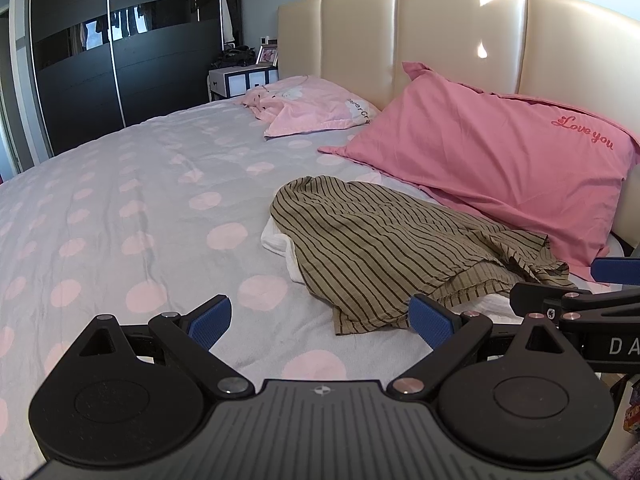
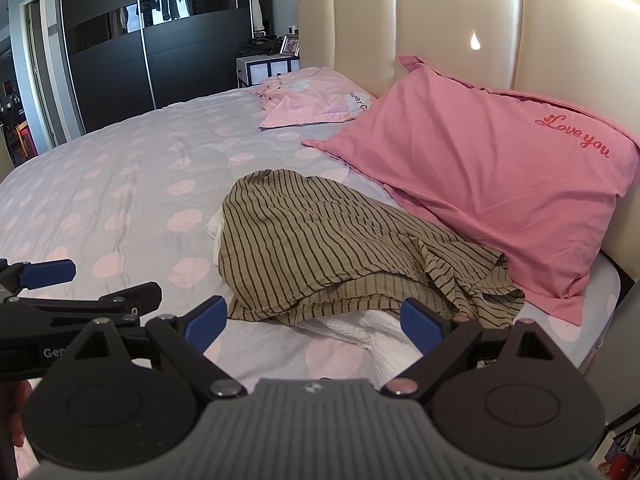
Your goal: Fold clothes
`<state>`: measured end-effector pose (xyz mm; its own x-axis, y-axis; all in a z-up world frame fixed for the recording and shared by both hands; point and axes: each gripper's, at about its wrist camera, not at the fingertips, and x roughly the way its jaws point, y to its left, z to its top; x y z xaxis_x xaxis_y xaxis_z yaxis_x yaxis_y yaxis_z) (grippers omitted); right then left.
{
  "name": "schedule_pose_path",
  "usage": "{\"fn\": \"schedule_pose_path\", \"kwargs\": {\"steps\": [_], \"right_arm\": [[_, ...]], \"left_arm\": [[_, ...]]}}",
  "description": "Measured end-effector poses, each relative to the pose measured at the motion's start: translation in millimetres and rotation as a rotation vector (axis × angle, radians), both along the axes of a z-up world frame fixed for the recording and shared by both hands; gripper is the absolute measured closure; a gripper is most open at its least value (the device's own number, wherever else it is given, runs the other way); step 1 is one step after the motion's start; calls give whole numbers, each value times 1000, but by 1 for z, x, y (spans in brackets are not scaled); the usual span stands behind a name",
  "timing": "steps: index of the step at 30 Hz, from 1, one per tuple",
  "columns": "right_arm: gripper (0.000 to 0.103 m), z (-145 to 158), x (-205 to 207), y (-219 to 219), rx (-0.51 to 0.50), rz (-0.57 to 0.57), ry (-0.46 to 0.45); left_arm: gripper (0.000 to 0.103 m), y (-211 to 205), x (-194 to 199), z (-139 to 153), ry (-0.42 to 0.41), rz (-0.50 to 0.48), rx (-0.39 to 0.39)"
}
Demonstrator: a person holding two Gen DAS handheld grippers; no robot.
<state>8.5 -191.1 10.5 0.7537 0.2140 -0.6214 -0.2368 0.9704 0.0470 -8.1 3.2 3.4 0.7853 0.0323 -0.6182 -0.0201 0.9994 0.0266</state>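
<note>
A pink pillow (image 1: pixel 492 164) lies beside my striped garment (image 1: pixel 384 244); my left gripper (image 1: pixel 320 322) and right gripper (image 2: pixel 314 322) hover before it, both wide open, empty.

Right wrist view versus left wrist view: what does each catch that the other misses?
Only the right wrist view shows the white cloth spreading out in front under the striped garment, plus the doorway at far left. Only the left wrist view shows more bare spotted bedspread on the left. Both show the pink pillow, the headboard, and both hand-held grippers open.
</note>
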Motion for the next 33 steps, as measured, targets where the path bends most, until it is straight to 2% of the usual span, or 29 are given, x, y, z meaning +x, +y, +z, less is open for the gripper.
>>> {"fn": "schedule_pose_path", "kwargs": {"steps": [16, 23, 27, 30, 33], "right_arm": [[9, -1, 5, 9, -20, 131, -46], [10, -2, 27, 16, -78, 214, -7], [11, -11, 47, 18, -98, 256, 18], [20, -25, 63, 20, -111, 276, 34], [21, -42, 80, 20, -103, 283, 59]], "left_arm": [[6, 3, 7, -10, 35, -11, 4], [6, 15, 17, -17, 52, 16, 3], [6, 28, 24, -23, 62, 55, 1], [6, 37, 29, -31, 73, 84, -1], [6, 45, 34, -40, 83, 114, -10]]}}
